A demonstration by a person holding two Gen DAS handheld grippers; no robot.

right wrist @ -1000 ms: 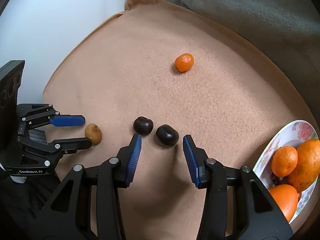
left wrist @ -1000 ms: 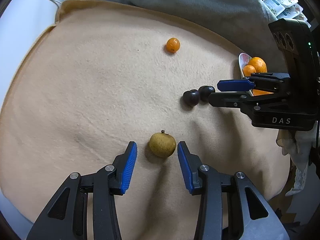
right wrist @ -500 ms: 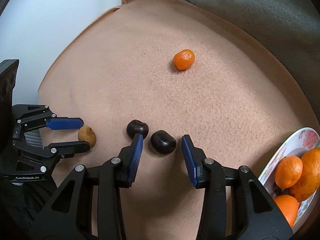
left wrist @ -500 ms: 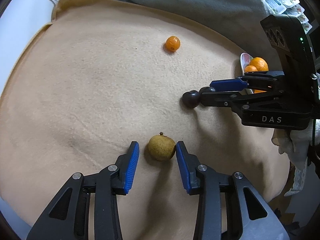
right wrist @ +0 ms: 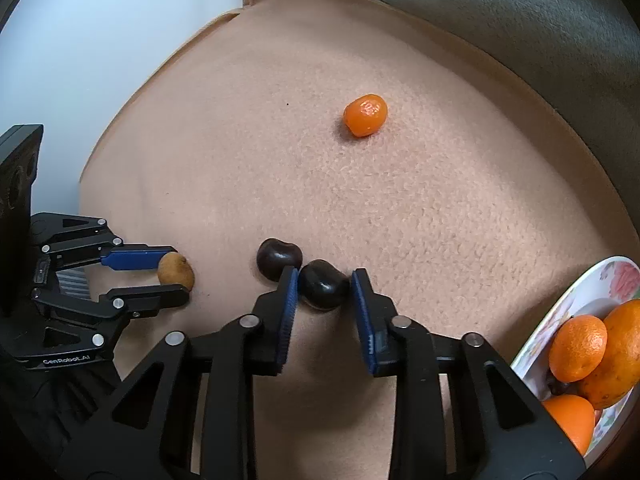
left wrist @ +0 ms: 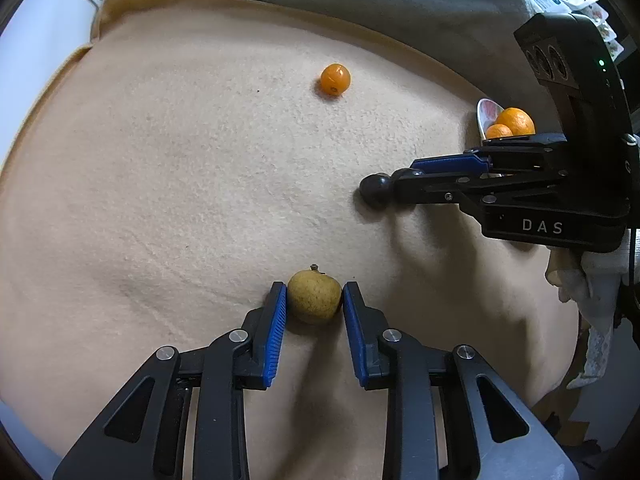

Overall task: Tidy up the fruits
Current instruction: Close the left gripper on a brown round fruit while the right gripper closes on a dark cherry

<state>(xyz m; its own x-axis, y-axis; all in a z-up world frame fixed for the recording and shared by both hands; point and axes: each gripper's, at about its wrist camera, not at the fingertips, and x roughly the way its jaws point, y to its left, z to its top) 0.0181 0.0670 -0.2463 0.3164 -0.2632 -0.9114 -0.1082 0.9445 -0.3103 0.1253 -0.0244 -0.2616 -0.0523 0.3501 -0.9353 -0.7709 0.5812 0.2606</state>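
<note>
While both grippers press down into the soft tan fleece blanket [left wrist: 180,184], each has just been closing its jaws on a piece of fruit, and both grips look fresh rather than proven. Nearest in the left wrist view, the left gripper [left wrist: 314,300] has its blue ribbed pads touching either side of a small round yellow-brown fruit with a short stem [left wrist: 314,298], which sits on the blanket. The pads meet it at their tips only, so a quick lift could squeeze the round fruit forward and let it roll away.

To the right, the right gripper [right wrist: 325,286] is clamped on a glossy dark round plum-like fruit [right wrist: 323,290]. A second dark fruit of the same kind [right wrist: 278,258] lies just left of it, touching or almost touching the outer face of the left finger [right wrist: 289,300]. I judge that lifting or swinging sideways could knock this neighbour and send it rolling across the cloth.

Further right, at the blanket's edge, a white floral-patterned plate [right wrist: 576,300] already holds several oranges [right wrist: 578,348], so it is crowded; a fruit dropped there from any height could bounce off them and over the rim.

Farthest off, a small loose orange mandarin [right wrist: 365,115] lies alone, well apart from both grippers and not yet gathered.
</note>
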